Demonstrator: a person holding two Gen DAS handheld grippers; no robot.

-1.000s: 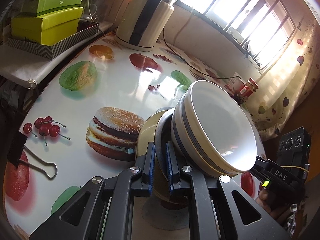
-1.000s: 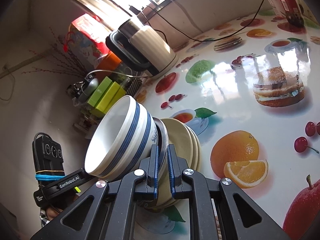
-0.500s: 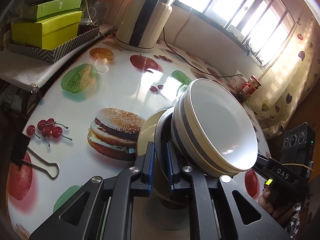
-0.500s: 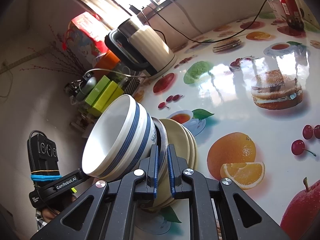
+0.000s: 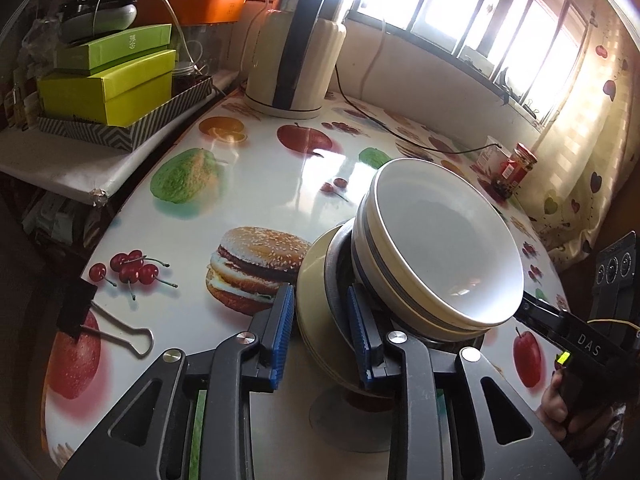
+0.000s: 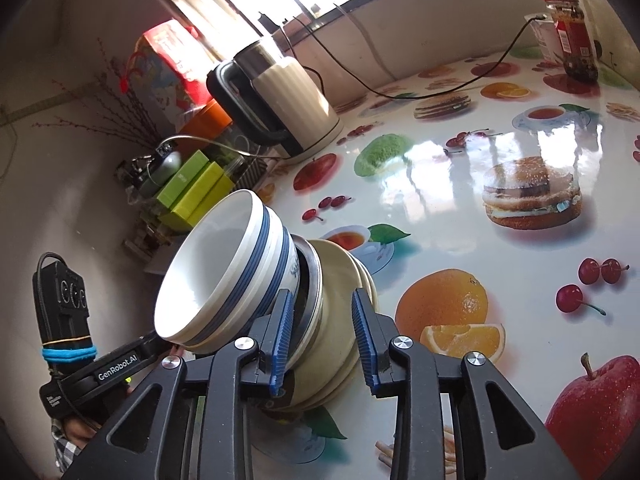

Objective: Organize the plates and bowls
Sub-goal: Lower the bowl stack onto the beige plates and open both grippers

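A stack of dishes stands on the fruit-print table: cream plates at the bottom, a metal plate on them, and white blue-striped bowls on top. The stack also shows in the right wrist view, with the bowls above the cream plates. My left gripper is open, its fingers either side of the plates' rim. My right gripper is open, its fingers astride the stack's opposite rim.
A cream electric kettle with a cord stands at the back. Green boxes sit on a side shelf at left. A binder clip lies near the table's left edge. A red-lidded jar stands by the wall.
Both grippers have opened: their fingers were pinched on the plate rims and now stand apart around the stack. The stack has stayed in place.
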